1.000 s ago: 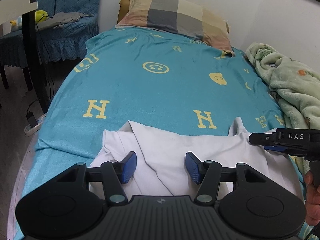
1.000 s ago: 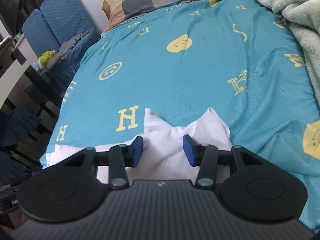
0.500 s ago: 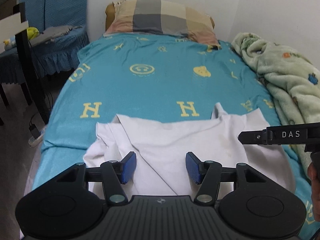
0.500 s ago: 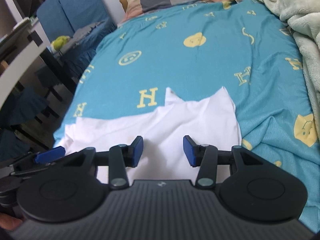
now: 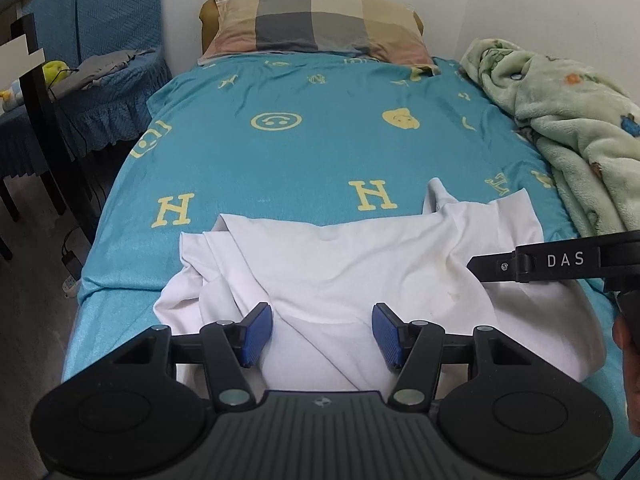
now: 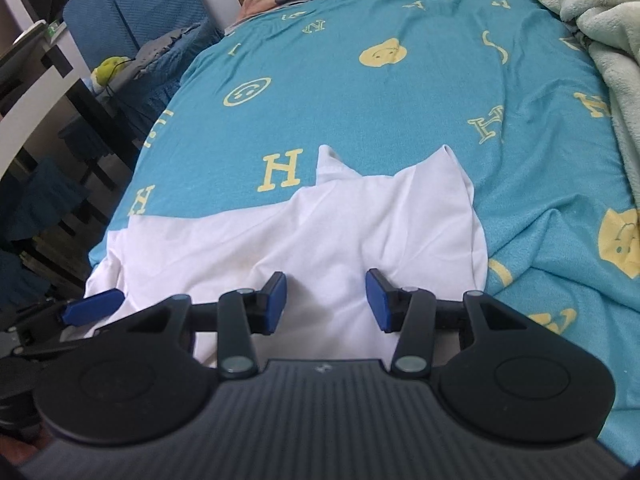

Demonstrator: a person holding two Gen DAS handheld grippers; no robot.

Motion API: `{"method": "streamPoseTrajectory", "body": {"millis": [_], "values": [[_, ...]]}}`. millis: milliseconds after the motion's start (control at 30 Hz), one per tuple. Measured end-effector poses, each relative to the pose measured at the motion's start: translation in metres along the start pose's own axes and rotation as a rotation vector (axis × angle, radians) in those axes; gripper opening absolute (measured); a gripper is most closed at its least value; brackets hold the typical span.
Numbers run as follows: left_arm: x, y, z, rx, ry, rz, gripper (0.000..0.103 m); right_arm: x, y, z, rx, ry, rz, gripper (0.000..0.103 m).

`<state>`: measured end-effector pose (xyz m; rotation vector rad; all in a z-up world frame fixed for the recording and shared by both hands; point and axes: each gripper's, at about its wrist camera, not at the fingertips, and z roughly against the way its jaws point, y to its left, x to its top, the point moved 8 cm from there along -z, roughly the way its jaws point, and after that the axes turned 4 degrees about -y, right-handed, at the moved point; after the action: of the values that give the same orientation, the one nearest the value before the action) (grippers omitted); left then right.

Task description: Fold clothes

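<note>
A white garment point(image 5: 360, 264) lies spread and creased across the near end of the bed, with a folded flap at its left side. It also shows in the right wrist view point(image 6: 320, 240). My left gripper point(image 5: 322, 334) is open and empty, hovering above the garment's near edge. My right gripper point(image 6: 326, 300) is open and empty above the garment's right half. The right gripper's black finger marked DAS point(image 5: 540, 262) reaches in from the right in the left wrist view. A blue pad of the left gripper point(image 6: 94, 306) shows at the left in the right wrist view.
The bed has a teal sheet point(image 5: 320, 152) with yellow letters and faces. A checked pillow point(image 5: 312, 24) lies at the head. A green fleece blanket point(image 5: 568, 120) is heaped along the right side. Blue chairs point(image 5: 100, 60) and a dark table leg point(image 5: 40, 120) stand left of the bed.
Both grippers have pulled back and risen away from the garment, so more of it and the bed shows. Both stayed open.
</note>
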<state>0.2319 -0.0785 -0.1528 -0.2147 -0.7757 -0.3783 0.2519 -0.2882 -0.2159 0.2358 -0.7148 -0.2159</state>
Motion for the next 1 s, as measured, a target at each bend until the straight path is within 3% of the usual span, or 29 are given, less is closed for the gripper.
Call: {"method": "streamPoseTrajectory", "body": {"millis": [267, 433, 600, 700, 867, 1000], "values": [[-0.004, -0.004, 0.026, -0.012, -0.015, -0.003, 0.059, -0.009, 0.005, 0.034, -0.015, 0.04, 0.011, 0.046], [-0.018, -0.005, 0.007, -0.05, 0.054, 0.007, 0.059, -0.023, 0.0, 0.012, -0.022, 0.107, 0.002, 0.046], [-0.02, 0.001, 0.014, -0.081, 0.054, 0.073, 0.06, -0.024, -0.002, 0.006, -0.012, 0.125, -0.025, 0.047], [-0.022, 0.01, 0.036, -0.125, 0.049, 0.206, 0.065, -0.021, -0.008, 0.01, 0.017, 0.116, -0.086, 0.047], [-0.037, 0.026, 0.078, -0.257, 0.045, 0.535, 0.08, -0.009, -0.023, 0.035, 0.089, 0.067, -0.273, 0.048], [-0.068, 0.035, 0.081, -0.344, 0.114, 0.792, 0.082, 0.002, -0.033, 0.072, 0.167, -0.015, -0.419, 0.048]]}}
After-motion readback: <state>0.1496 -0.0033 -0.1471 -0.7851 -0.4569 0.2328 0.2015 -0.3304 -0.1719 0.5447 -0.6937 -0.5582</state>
